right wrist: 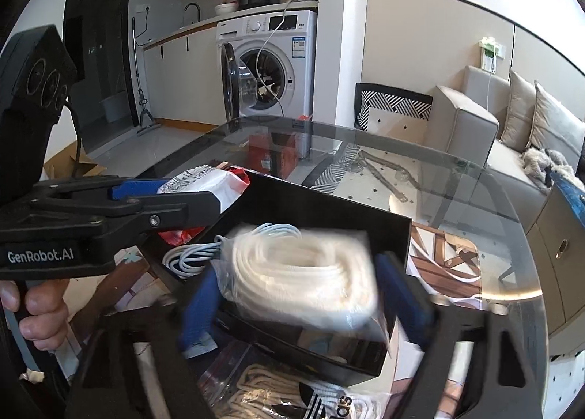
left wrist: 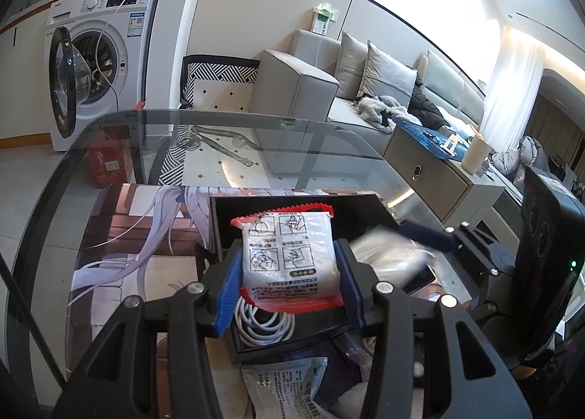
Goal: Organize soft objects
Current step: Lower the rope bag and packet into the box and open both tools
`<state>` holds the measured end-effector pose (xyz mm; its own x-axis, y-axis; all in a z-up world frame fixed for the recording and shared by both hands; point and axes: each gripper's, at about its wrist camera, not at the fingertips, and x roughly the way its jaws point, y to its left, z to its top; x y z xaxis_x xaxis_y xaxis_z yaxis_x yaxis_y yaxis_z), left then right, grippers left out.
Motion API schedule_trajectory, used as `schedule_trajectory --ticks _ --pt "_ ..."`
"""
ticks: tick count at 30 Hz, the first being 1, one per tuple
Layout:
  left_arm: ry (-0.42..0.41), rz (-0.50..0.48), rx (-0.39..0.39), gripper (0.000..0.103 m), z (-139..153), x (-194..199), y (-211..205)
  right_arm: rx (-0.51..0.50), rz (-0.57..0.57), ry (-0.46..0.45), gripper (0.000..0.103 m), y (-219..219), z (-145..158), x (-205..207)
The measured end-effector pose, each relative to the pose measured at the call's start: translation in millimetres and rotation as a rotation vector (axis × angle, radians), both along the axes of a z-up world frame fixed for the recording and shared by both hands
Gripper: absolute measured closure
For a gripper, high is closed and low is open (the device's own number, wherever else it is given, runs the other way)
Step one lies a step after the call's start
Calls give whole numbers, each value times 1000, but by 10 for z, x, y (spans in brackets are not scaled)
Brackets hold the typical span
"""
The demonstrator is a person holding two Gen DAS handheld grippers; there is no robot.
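Adidas bag (right wrist: pixel 331 406) nearest – left gripper (right wrist: pixel 204 199) marked GenRobot.AI.

Both views are bright and daylit. Glare blows out the curtain (left wrist: pixel 512 90) far right beyond the jaws. Fisheye distortion bends the edges, with dark corners. Motion blur smears the white bundle (right wrist: pixel 303 272) between the right jaws.

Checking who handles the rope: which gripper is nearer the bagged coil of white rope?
Right. The right gripper straddles the bagged coil of white rope over the black tray; the left gripper, beside it, grips a red-edged white packet.
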<state>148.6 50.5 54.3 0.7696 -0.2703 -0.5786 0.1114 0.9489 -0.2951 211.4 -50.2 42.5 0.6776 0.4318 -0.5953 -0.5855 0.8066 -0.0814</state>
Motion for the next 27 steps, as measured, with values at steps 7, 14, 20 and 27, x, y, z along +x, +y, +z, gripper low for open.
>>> schedule_trajectory --ticks 7,14,20,27 --pt "5 -1 2 56 -40 6 17 14 -27 -24 3 -218 46 -129" --pt "14 -21 18 54 -58 59 -40 71 -103 -9 1 -545 84 -219" --pt "17 -11 81 30 -45 49 -161 77 -120 -2 1 -639 76 -287" --pt "-37 2 77 0 57 -154 -83 89 -130 6 1 -743 62 -440"
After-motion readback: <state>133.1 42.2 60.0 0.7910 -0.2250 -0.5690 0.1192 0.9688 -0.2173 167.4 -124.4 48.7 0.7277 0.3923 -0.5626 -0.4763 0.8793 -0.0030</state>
